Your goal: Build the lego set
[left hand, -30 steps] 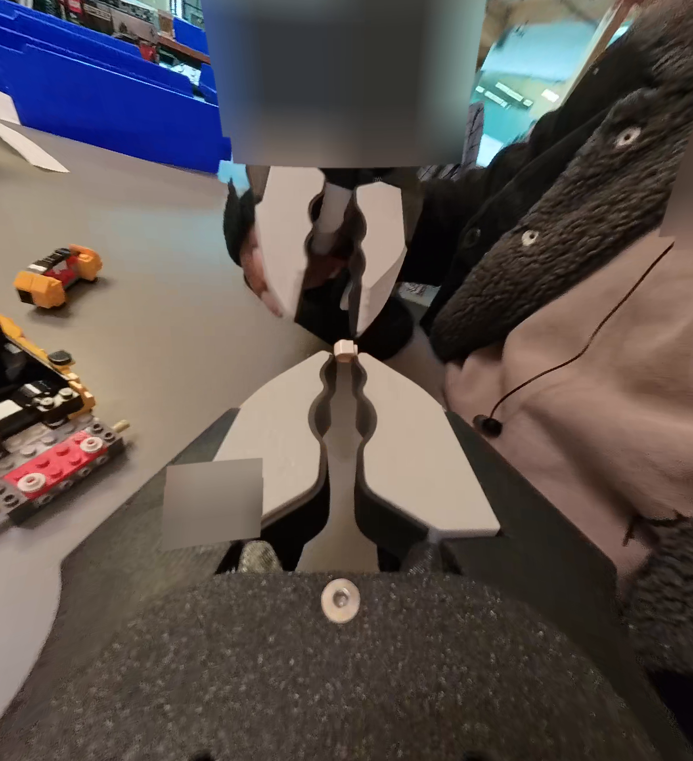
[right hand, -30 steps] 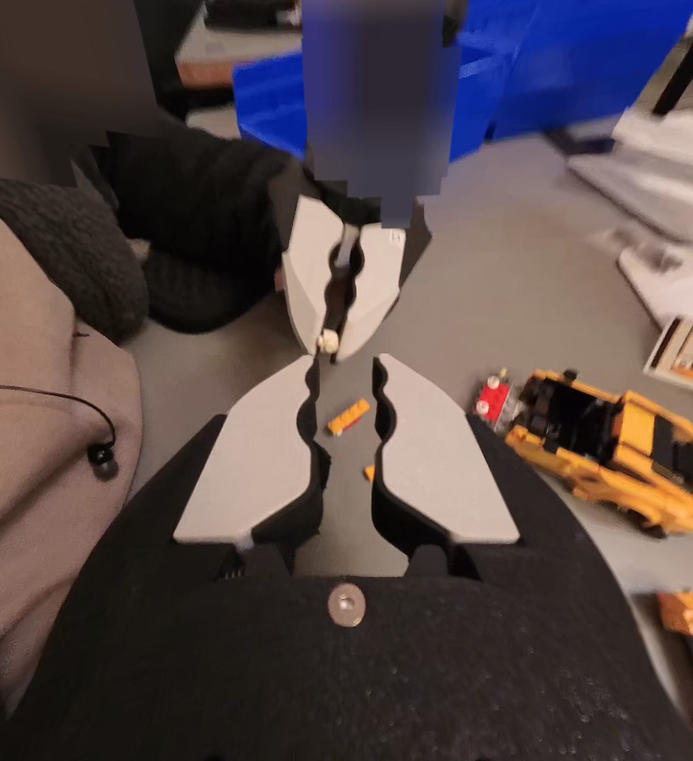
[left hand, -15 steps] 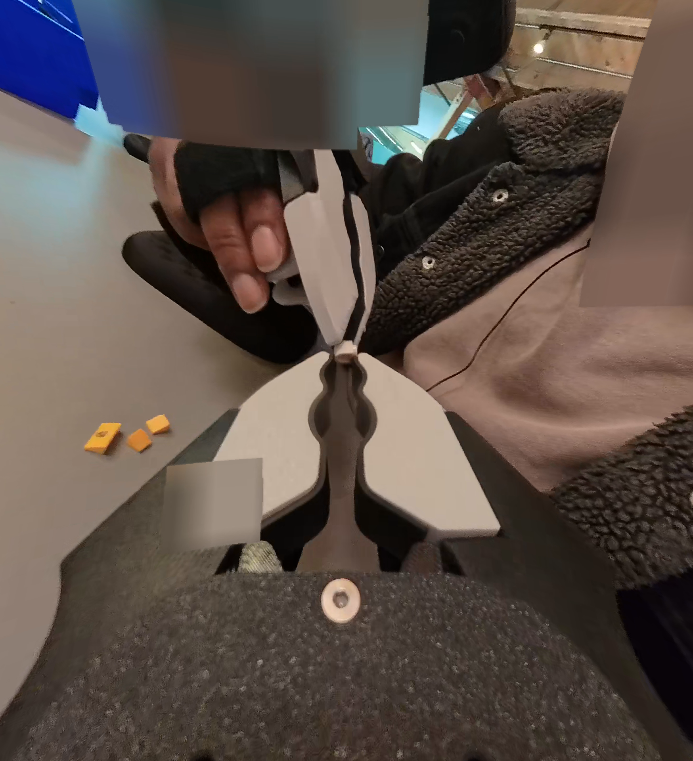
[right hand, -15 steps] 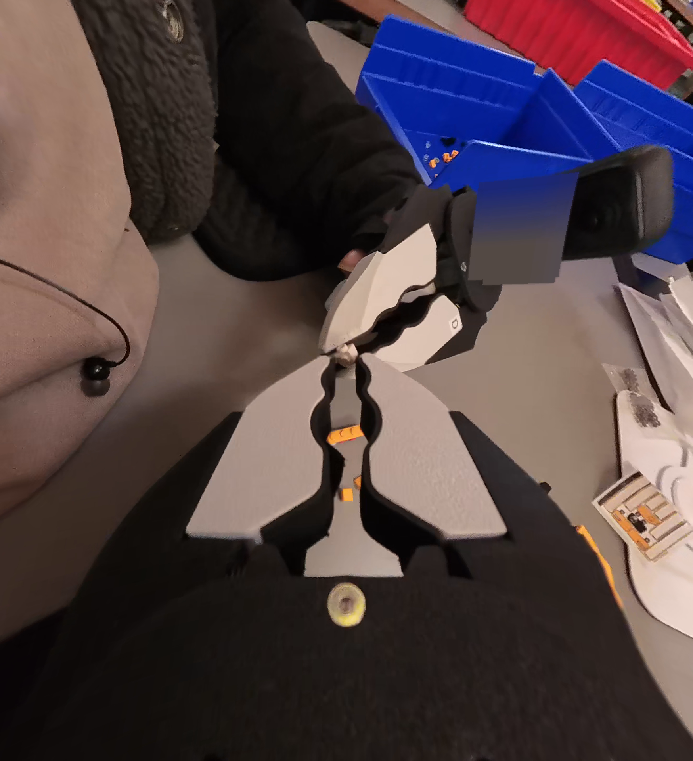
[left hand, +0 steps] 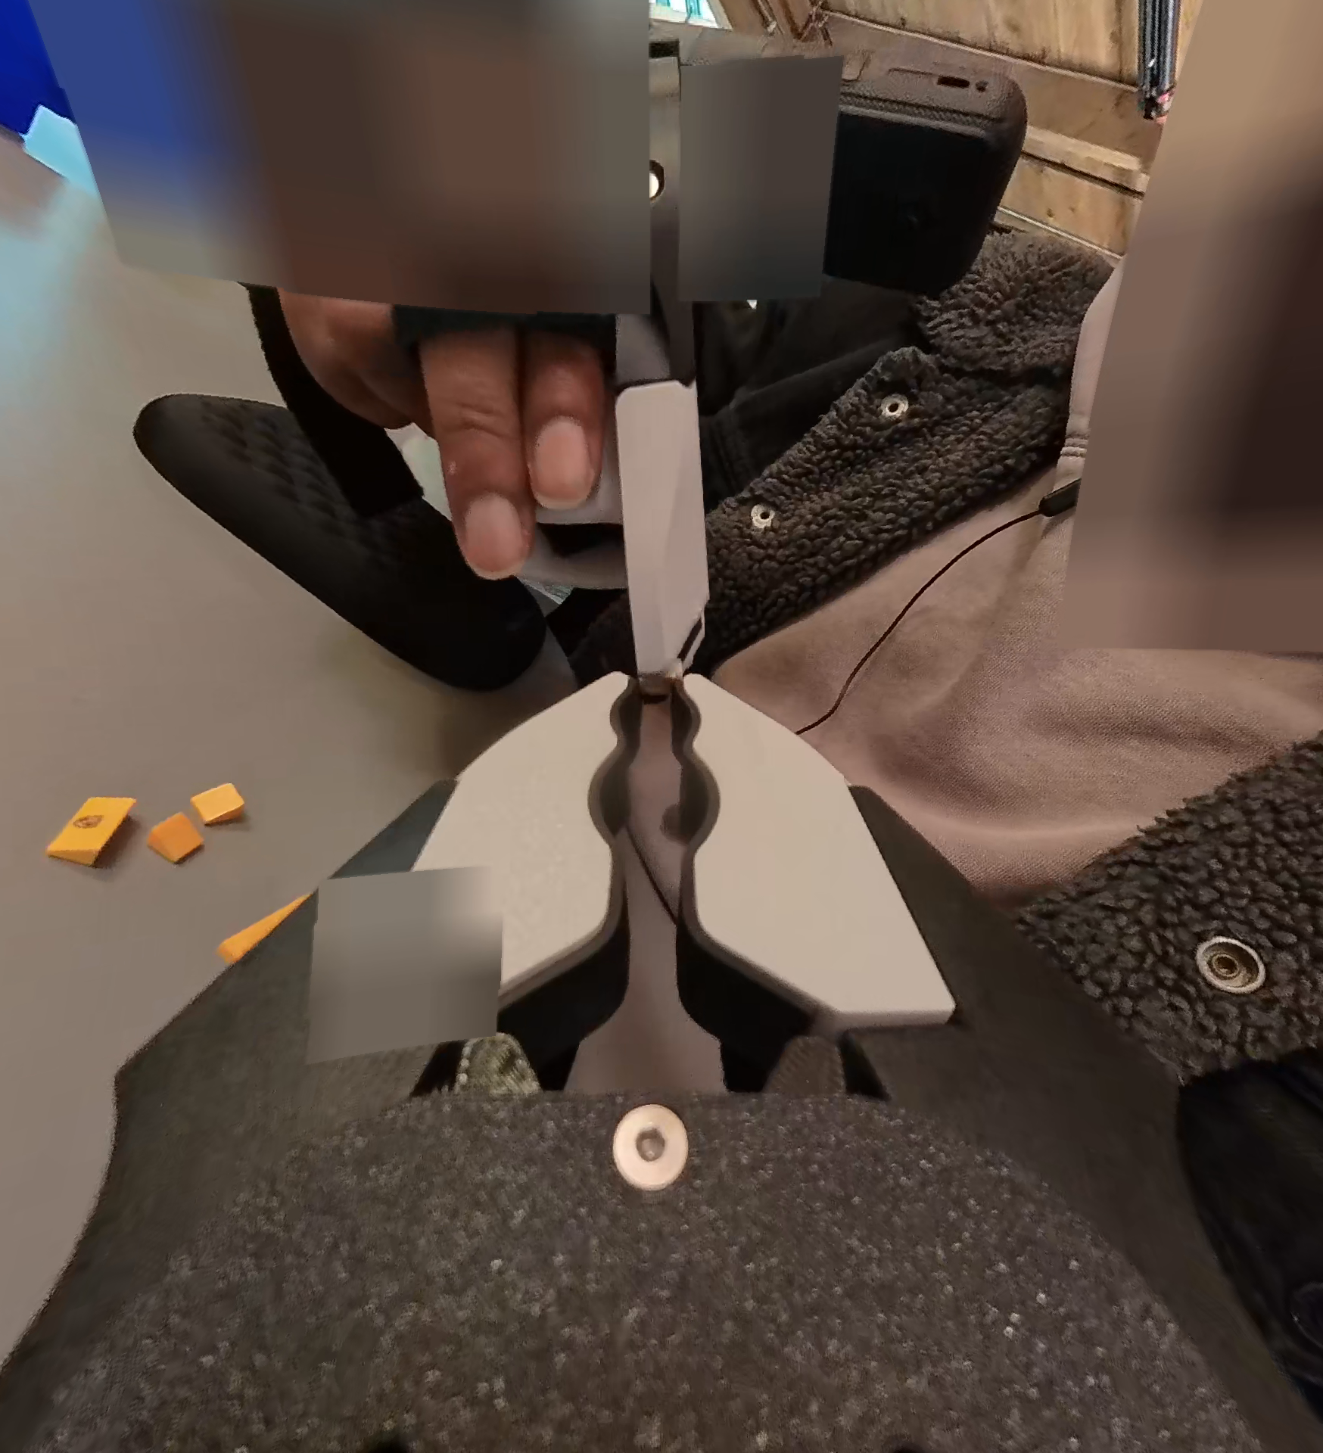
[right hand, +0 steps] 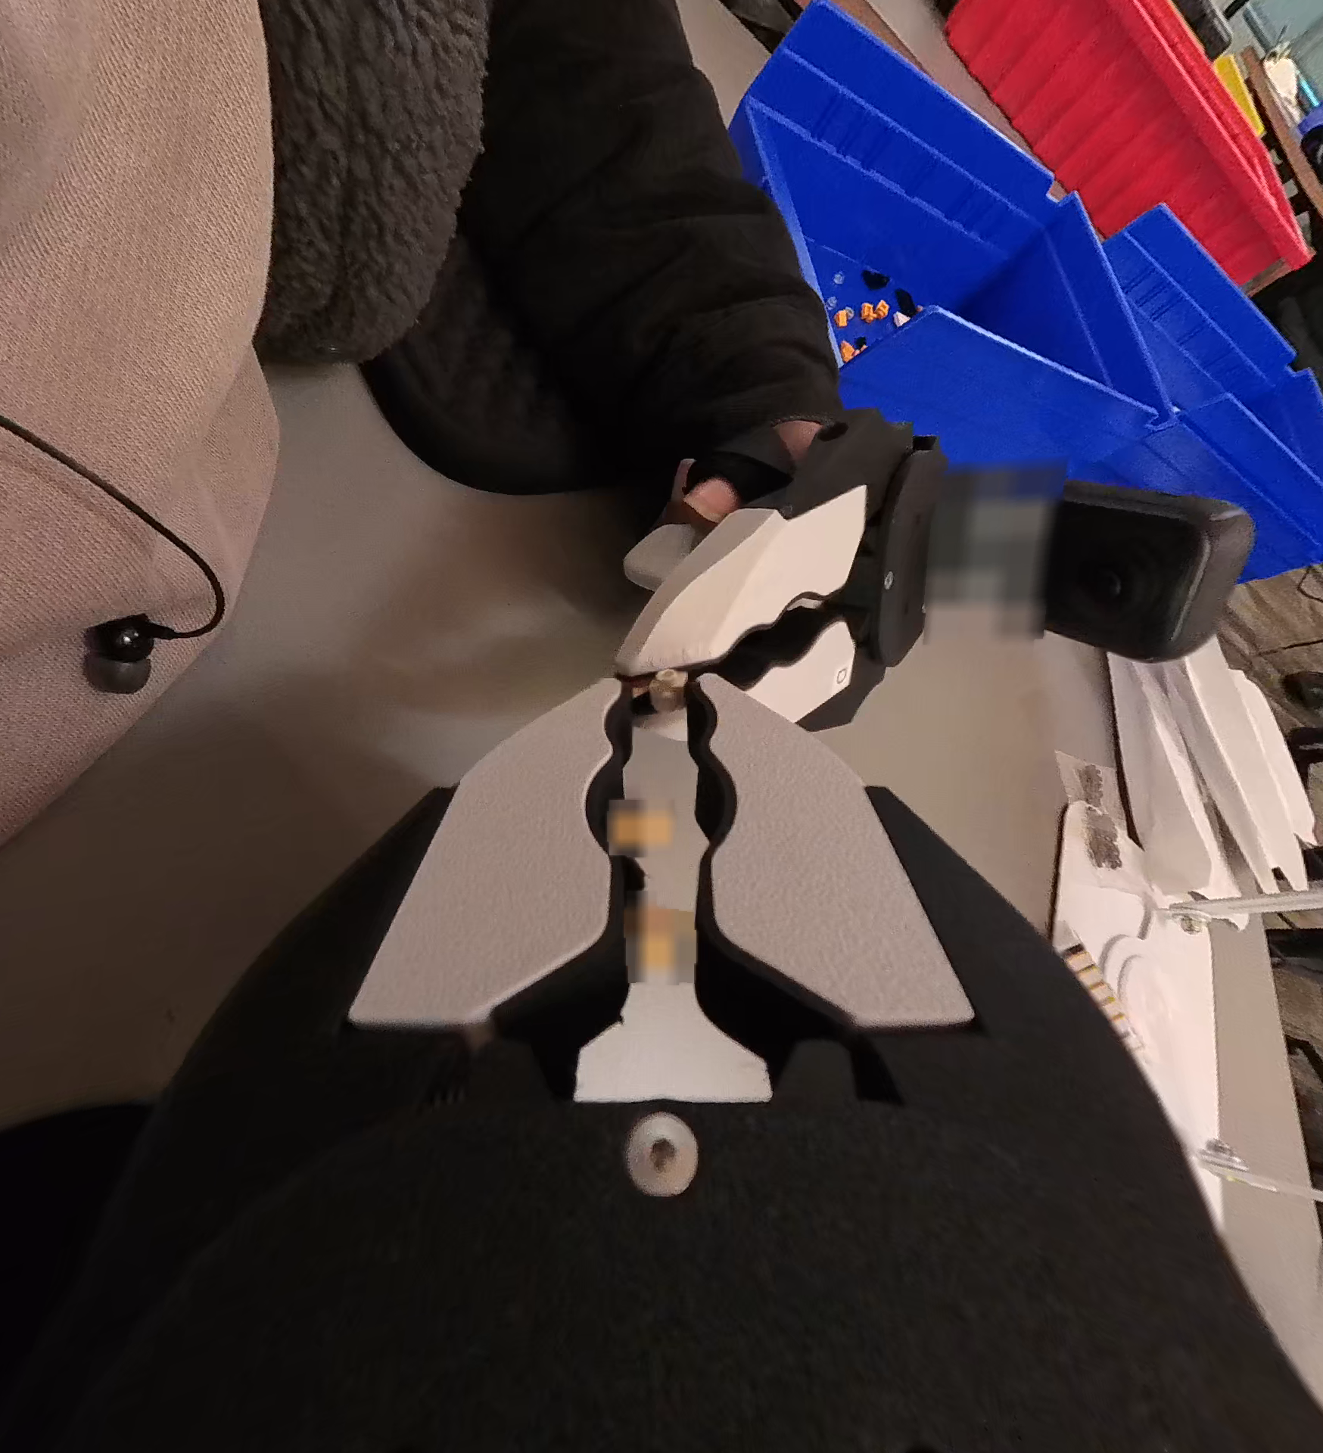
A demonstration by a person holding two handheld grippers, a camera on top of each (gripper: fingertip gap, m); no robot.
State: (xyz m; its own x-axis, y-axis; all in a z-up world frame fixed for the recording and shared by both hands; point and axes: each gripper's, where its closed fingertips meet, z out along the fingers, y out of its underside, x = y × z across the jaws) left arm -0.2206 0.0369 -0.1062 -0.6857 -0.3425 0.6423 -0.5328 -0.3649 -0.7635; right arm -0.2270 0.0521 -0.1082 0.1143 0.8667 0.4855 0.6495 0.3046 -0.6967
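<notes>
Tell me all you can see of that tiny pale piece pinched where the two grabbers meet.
The tiny pale piece is a small cream-coloured lego part, plastic by its look, with a rounded stud-like end. It is held in the air above the grey table, between the tips of the left gripper and right gripper, which meet nose to nose. Both sets of tips seem to close on it. Most of it is hidden by them, so its full shape is unclear.

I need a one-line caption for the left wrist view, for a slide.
Left tool and right tool meet tip to tip over a tiny pale lego piece, above the grey table.
</notes>
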